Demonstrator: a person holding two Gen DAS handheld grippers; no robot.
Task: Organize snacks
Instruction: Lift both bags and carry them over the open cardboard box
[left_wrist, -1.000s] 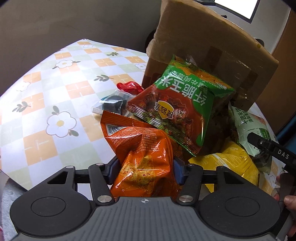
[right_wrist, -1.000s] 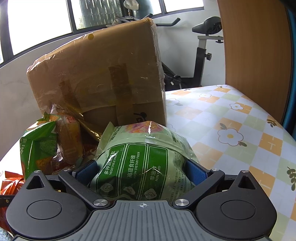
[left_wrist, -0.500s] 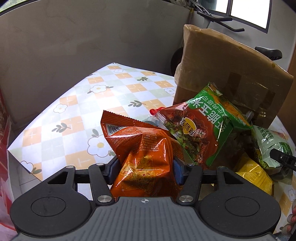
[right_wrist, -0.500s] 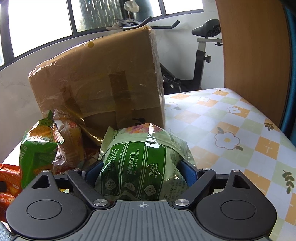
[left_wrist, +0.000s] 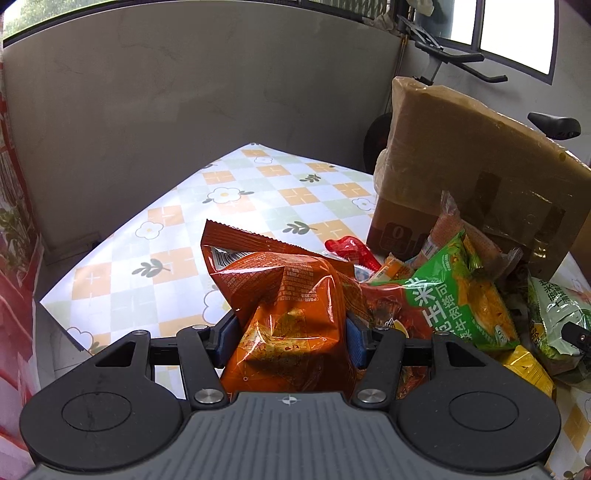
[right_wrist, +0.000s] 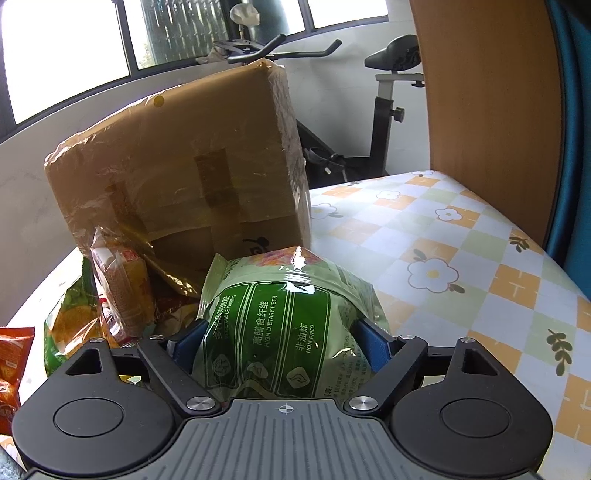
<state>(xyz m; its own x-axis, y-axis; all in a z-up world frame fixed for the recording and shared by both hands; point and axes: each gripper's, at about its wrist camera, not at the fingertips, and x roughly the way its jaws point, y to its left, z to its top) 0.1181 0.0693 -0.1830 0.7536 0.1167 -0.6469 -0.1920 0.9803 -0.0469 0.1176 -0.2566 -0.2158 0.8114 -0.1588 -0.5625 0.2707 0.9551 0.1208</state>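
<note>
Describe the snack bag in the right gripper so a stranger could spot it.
Start at the big cardboard box on the flowered table. Directly in front of it, a puffy pale green bag sits pinched in the right gripper. Only it shows dark green panels reading "HIGH DIETARY FIBER".

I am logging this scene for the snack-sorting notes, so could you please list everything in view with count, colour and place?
orange snack bag: 1, orange-red, clamped in the left gripper
pale green snack bag: 1, green, clamped in the right gripper
green and red snack bag: 1, in the pile by the box
yellow packet: 1, low in the pile
red wrapper: 1, at the box's foot
cardboard box: 1, brown, taped, behind the pile
tablecloth: 1, white, orange and green checks with flowers
exercise bike: 1, black and white, behind the table
left gripper: 1, black, blue pads
right gripper: 1, black, blue pads
</note>
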